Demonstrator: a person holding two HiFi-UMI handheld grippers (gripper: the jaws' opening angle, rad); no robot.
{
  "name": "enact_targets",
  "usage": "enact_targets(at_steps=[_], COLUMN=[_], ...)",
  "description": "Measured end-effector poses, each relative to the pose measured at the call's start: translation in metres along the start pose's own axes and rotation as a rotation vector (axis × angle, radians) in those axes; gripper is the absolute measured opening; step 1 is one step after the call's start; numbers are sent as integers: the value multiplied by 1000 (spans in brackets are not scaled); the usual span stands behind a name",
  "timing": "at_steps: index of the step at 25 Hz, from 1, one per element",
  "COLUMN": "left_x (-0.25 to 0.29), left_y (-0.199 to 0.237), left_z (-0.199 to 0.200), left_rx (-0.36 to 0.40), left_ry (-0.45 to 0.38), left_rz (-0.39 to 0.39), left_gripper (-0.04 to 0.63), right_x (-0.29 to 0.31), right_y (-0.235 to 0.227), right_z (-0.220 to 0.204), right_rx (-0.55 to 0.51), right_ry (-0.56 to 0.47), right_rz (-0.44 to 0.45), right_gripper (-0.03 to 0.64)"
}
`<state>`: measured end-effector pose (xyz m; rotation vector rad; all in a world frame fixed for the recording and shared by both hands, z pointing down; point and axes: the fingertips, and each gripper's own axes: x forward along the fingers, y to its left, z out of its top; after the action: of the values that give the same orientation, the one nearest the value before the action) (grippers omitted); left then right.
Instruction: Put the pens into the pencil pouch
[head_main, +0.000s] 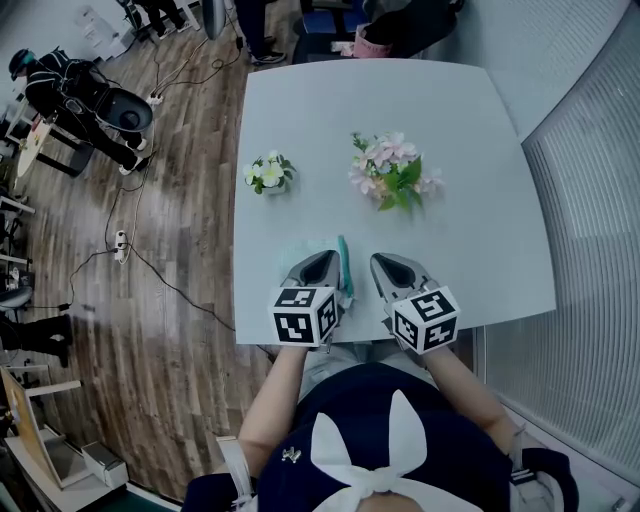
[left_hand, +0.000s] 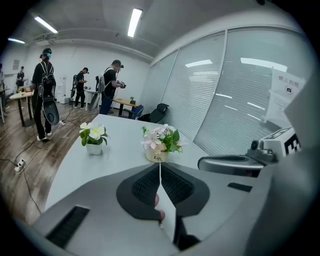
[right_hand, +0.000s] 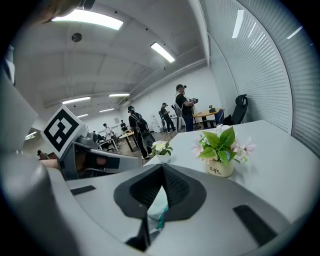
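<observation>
My right gripper (right_hand: 161, 172) pinches the pouch (head_main: 343, 263). My left gripper (left_hand: 160, 171) is pressed shut, seemingly on its pale edge. The pouch hangs between both, over the table (head_main: 470, 150) edge nearest me. No pens visible.

Left gripper (head_main: 322, 258) and right gripper (head_main: 384, 262) hang side by side over the table (head_main: 480, 200), teal pouch (head_main: 343, 264) between them

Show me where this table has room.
Bare: the white table beyond the white-flower pot and pink-flower pot, and its right side. Crowded: the near edge, where left gripper and right gripper pinch the mint fabric pouch.
</observation>
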<state>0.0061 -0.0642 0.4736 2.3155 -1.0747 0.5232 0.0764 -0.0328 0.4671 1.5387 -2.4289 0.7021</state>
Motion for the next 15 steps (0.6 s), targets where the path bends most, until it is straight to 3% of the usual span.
enact_targets(at_steps=[15], left_x=[-26], left_y=[-30], left_z=[0], left_rx=[71], left_ry=[-39], left_rz=[-27], left_gripper=[25], right_x=[-24], right_y=[15], right_z=[5], right_rx=[-52], right_ry=[-25], right_rz=[-7], right_gripper=[3])
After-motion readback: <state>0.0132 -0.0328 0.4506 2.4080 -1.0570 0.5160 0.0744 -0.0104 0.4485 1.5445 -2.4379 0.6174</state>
